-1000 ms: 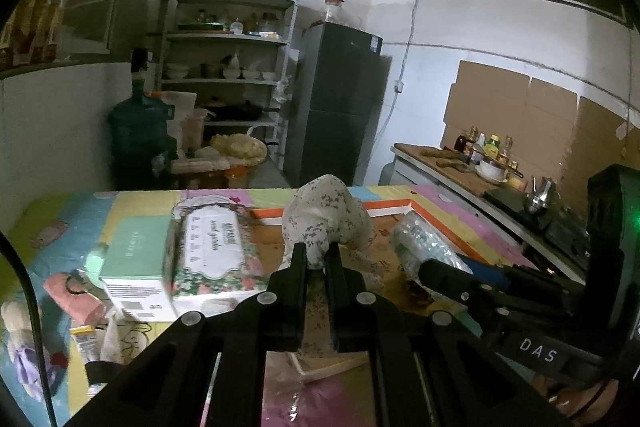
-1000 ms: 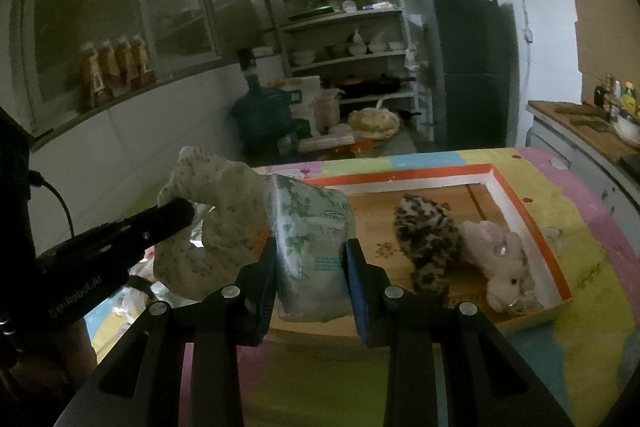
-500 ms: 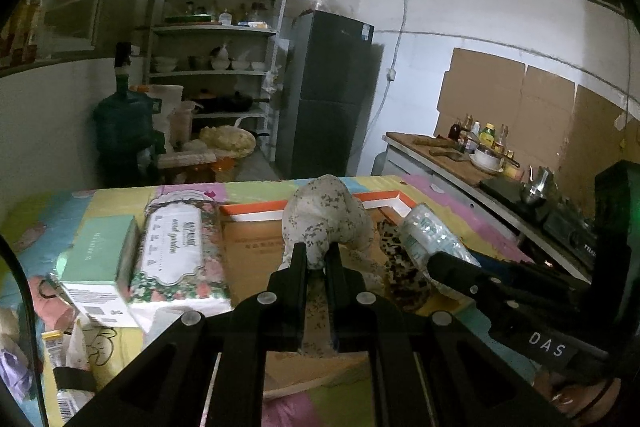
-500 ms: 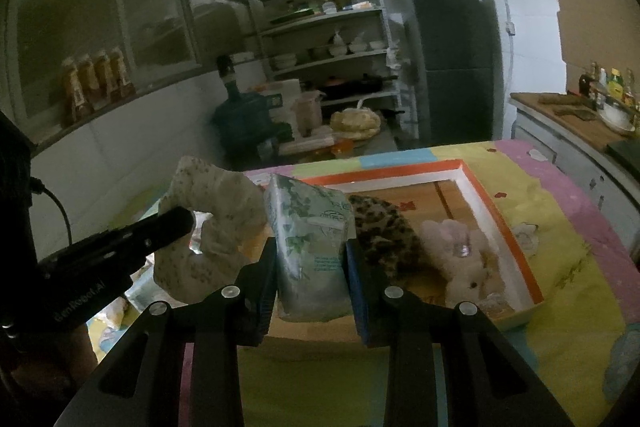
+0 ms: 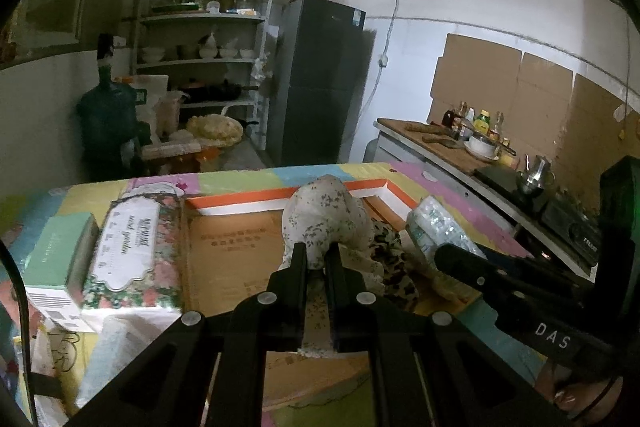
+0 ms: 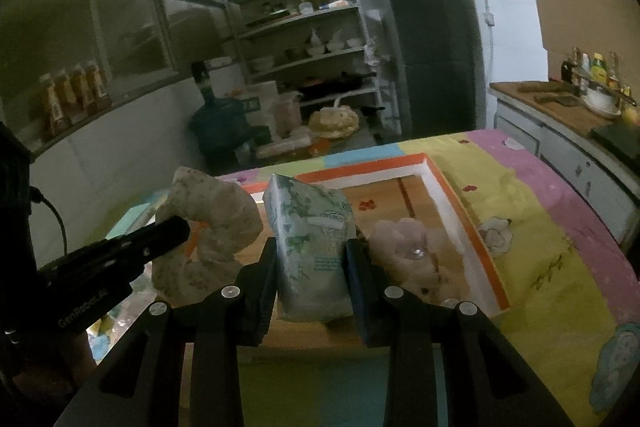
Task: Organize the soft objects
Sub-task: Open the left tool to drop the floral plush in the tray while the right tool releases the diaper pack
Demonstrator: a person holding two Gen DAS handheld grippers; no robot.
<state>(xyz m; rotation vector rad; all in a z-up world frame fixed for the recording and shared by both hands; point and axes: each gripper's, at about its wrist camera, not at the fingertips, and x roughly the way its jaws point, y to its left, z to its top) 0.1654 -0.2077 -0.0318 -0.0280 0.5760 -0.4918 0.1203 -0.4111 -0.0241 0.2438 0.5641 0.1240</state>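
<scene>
My left gripper (image 5: 316, 257) is shut on a cream speckled soft cloth toy (image 5: 320, 215) and holds it over the orange-rimmed cardboard box (image 5: 240, 199). The same toy (image 6: 212, 223) shows at the left of the right wrist view. My right gripper (image 6: 312, 259) is shut on a pale green tissue pack (image 6: 310, 239) above the box's near edge (image 6: 480, 247); the pack also shows in the left wrist view (image 5: 436, 227). A leopard-print soft toy (image 5: 390, 251) and a pink plush (image 6: 408, 247) lie in the box.
A floral tissue pack (image 5: 128, 251) and a mint green box (image 5: 56, 251) lie left of the cardboard box on the colourful tablecloth (image 6: 540, 227). A kitchen counter (image 5: 452, 147) stands at the right; shelves (image 5: 204, 23) and a fridge (image 5: 320, 79) stand behind.
Both grippers moved forward and rightward over the box with their loads. The leopard toy and pink plush are now closer under the right gripper, the leopard toy mostly hidden behind the tissue pack.
</scene>
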